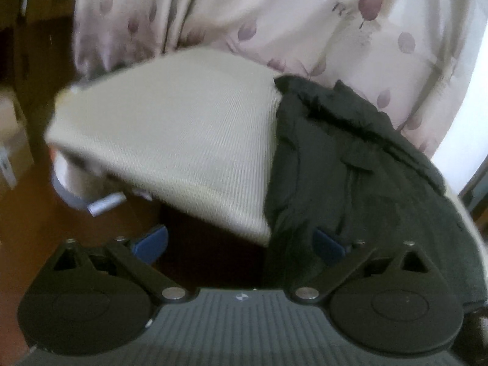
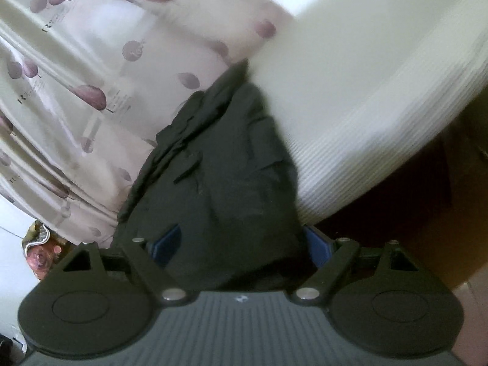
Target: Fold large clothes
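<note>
Black garment [image 1: 350, 183] lies bunched on white ribbed cushion [image 1: 170, 140], by floral curtain [image 1: 274, 24]. Left gripper [image 1: 241, 241]: fingers apart, right pad touching cloth. Right gripper [image 2: 241, 244]: fingers apart w/ cloth between.

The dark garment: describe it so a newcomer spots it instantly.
Find the curtain printed with purple leaves, then the ribbed cream cushion before it. The black garment lies crumpled against the cushion's edge; it is the only dark, wrinkled fabric among pale surfaces.
</note>
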The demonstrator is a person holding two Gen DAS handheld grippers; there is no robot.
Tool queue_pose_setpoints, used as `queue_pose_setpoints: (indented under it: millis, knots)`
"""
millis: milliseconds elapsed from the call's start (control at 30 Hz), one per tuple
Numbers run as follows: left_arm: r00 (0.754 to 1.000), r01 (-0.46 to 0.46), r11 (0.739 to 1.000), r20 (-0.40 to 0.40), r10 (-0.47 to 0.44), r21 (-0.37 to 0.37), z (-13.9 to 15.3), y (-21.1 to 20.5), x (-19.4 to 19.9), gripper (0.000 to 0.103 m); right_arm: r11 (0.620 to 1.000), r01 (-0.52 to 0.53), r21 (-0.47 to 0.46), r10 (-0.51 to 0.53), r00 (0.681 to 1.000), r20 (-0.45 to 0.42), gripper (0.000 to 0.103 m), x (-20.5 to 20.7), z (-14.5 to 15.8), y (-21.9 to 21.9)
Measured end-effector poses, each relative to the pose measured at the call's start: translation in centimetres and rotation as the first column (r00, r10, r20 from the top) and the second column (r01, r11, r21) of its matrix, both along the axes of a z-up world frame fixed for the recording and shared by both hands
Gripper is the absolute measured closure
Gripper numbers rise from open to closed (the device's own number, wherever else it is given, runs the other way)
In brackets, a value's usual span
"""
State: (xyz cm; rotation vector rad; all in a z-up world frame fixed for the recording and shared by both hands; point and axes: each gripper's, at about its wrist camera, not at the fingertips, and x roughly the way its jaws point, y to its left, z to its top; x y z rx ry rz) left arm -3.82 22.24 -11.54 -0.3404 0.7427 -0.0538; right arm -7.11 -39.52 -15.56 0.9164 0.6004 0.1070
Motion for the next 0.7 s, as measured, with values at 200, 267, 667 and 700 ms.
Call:
queue_pose_setpoints:
  millis: [200,267,667,700]
  knots:
    - [0.998,0.056,0.993,-0.031,-0.060,-0.105,-1.9,-0.2,1.2,0.006,0.998,-0.031,-0.052,0.030,0.999,-0.011,0.052,1.0,0.0,1.1]
    - [0.992,0.115,0.986,-0.038,-0.120,-0.117,-2.3,-1.0,1.7,0.007,0.997,-0.036,-0.066,0.035,0.999,-0.015,0.068,1.0,0.1,1.2]
    - [0.959,0.282,0.957,-0.017,-0.284,-0.059,-1.9,-4.0,2.0,0.060,0.999,-0.025,-0.042,0.026,1.000,0.017,0.061,0.6,0.5,1.0]
    - [0.958,0.284,0.958,-0.019,-0.285,-0.050,-1.8,-4.1,2.0,0.058,0.999,-0.017,-0.032,0.017,1.000,0.015,0.056,0.5,0.4,0.9]
